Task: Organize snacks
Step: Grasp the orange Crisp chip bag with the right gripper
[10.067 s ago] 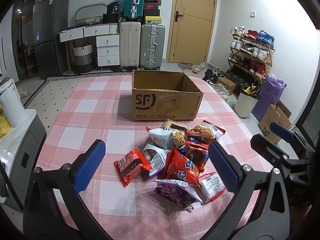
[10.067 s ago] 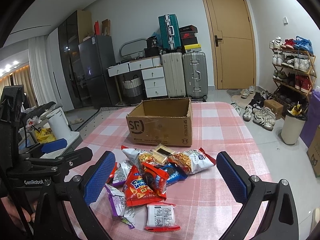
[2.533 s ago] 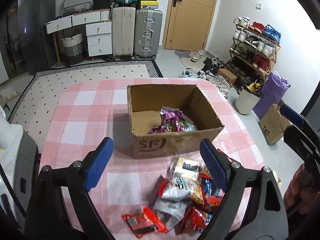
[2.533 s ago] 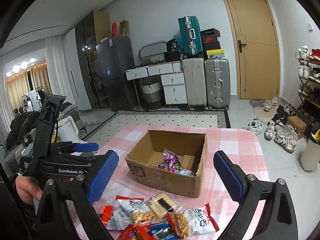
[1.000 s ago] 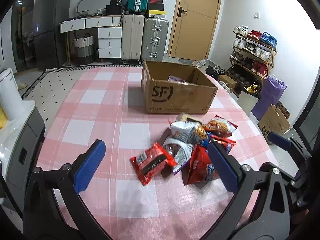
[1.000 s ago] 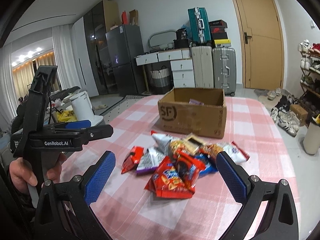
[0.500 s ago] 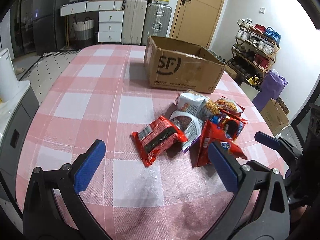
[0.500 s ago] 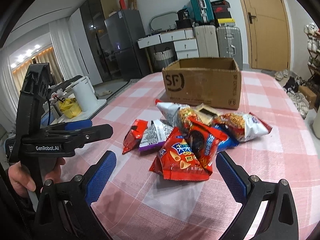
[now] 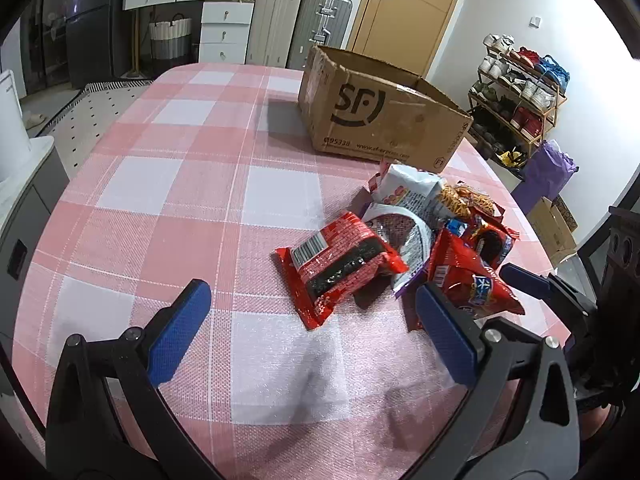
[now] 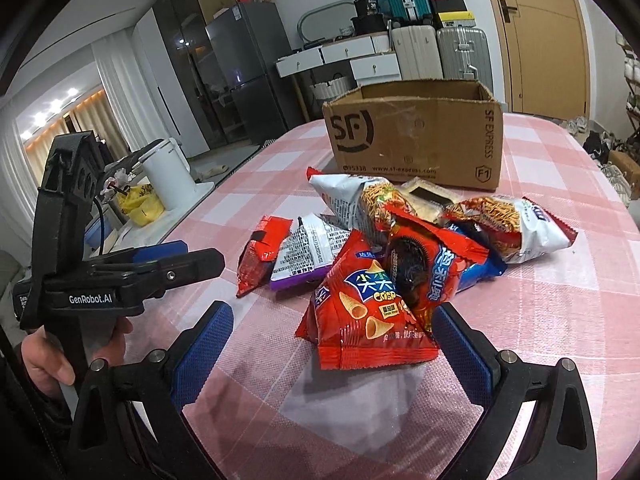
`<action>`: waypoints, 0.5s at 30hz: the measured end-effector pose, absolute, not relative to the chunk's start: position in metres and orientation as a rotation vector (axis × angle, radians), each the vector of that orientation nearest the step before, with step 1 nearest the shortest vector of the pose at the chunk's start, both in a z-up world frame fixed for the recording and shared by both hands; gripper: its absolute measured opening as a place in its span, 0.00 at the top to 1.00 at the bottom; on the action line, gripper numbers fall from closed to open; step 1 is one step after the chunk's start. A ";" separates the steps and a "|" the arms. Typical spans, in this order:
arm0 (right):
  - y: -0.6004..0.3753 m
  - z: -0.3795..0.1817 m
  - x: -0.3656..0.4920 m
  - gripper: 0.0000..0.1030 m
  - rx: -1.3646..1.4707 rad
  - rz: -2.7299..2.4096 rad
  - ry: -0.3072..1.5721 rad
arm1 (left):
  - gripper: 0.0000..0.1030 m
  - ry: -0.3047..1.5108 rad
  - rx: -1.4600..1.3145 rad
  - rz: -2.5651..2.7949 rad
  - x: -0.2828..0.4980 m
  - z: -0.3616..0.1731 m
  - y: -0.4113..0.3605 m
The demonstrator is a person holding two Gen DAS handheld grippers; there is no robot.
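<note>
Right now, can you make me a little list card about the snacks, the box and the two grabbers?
table: pink and white checked cloth
box: open brown cardboard box marked SF, standing behind the snacks
snack pile: heap of packets in front of the box, none lifted
nearest packet: red crisp bag, lying just ahead of the right gripper
left-side packet: red packet with a barcode, ahead of the left gripper
left gripper jaws: wide apart, holding nothing
right gripper jaws: wide apart, holding nothing
</note>
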State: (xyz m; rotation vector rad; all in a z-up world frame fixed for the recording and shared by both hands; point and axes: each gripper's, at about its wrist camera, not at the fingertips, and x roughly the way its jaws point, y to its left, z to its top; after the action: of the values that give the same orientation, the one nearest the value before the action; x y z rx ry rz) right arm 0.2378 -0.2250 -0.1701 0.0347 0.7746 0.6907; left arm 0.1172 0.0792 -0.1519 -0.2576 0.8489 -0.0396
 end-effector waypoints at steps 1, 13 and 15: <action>-0.224 -0.171 0.240 0.03 0.032 0.691 0.778 | 0.01 0.852 -0.261 -0.040 0.118 -0.154 0.080; -0.213 -0.180 0.253 0.09 0.000 0.684 0.811 | 0.01 0.889 -0.292 -0.034 0.130 -0.173 0.090; -0.210 -0.184 0.254 0.27 -0.006 0.697 0.837 | 0.01 0.895 -0.300 -0.033 0.131 -0.175 0.092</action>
State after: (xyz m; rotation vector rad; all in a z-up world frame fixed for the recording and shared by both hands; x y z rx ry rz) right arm 0.2539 -0.2095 -0.1843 -0.0058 0.8374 0.6968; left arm 0.1314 0.0922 -0.1750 -0.2997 0.8954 -0.0325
